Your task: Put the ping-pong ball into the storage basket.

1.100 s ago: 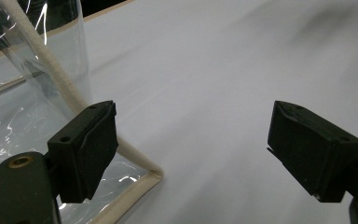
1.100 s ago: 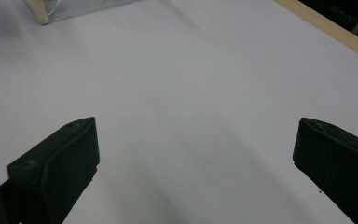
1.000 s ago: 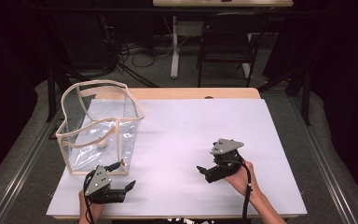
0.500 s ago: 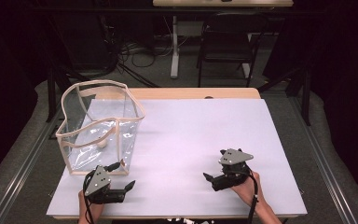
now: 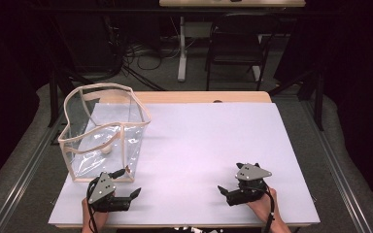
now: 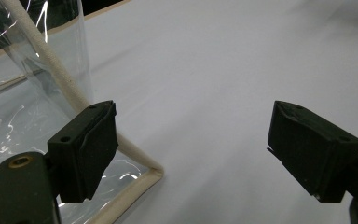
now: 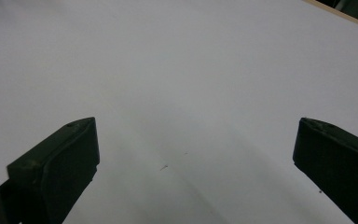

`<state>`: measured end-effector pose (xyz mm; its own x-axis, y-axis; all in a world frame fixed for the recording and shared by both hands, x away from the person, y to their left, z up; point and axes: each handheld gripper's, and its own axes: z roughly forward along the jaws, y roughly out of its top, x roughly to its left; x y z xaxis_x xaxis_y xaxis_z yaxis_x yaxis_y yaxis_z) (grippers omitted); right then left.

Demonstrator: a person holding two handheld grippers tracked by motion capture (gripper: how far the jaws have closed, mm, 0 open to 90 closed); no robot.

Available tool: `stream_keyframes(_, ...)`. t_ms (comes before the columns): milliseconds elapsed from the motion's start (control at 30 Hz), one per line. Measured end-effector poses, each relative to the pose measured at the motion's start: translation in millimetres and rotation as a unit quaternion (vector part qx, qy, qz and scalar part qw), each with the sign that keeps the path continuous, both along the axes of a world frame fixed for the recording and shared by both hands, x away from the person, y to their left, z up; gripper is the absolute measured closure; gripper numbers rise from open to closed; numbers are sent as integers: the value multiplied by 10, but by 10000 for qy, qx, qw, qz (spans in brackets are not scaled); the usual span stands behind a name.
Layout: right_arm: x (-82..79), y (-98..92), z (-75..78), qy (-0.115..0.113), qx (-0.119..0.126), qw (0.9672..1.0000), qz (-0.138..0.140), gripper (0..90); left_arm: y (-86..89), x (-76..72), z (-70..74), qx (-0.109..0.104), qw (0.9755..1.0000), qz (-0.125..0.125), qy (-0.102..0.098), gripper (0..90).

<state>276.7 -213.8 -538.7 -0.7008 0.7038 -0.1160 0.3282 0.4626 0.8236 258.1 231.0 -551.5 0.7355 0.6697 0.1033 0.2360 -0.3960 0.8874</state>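
A clear plastic bag (image 5: 104, 131) with cream trim stands open at the table's left, and a small pale round object (image 5: 107, 150) lies inside it. My left gripper (image 5: 135, 195) rests open near the front edge, just in front of the bag's near corner. In the left gripper view the jaws stand wide apart around bare table (image 6: 191, 140), with the bag's trimmed corner (image 6: 135, 154) beside the left jaw. My right gripper (image 5: 224, 193) sits open at the front right, pointing left. In the right gripper view its spread jaws (image 7: 196, 154) frame nothing but the white surface.
The white table top (image 5: 213, 141) stretches between and beyond both grippers. A wooden strip (image 5: 199, 97) borders the far edge. Past the table are a dark chair (image 5: 233, 53), a desk leg (image 5: 181, 53) and floor cables.
My right gripper has drawn back toward the front edge and a little to the right. The left gripper and the bag have stayed put.
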Motion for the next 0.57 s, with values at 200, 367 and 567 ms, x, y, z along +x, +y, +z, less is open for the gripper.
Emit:
stream_keyframes(200, -32, -20, -37, 18, 4, 10000, -48, 0, 2, -1, 0, 13, 10000, -2, -2, 159)
stream_keyframes(367, -43, -32, -64, 69, -28, 10000, -65, 0, 5, -5, 1, 5, 10000, 7, -7, 159)
stream_keyframes(567, -48, -46, -78, 94, -15, 9999, -97, 0, 7, -4, 2, 8, 10000, 7, -2, 159)
